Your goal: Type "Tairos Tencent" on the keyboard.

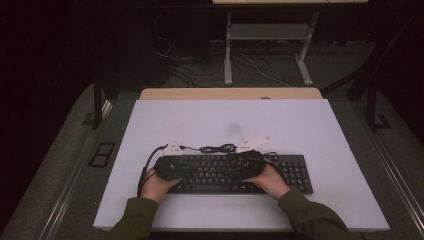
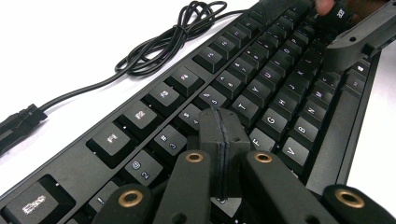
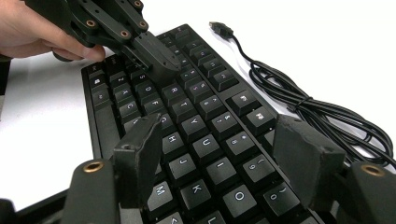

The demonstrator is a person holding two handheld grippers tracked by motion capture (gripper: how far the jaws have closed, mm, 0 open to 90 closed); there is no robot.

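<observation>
Black keyboard point(image 1: 240, 174) flat on white table point(image 1: 300, 130), near its front edge, cable point(image 1: 217, 148) coiled just behind. Left gripper point(image 2: 223, 133) pressed together, empty, tips over the number row. Right gripper point(image 3: 224, 154) spread apart, empty, above the letter keys.

The middle of the desk point(image 1: 300, 125) is taken up by the keyboard point(image 1: 295, 172), with its coiled cable point(image 1: 218, 148) lying just behind it. Bare room is left behind the cable, at both sides, and along the near edge.
</observation>
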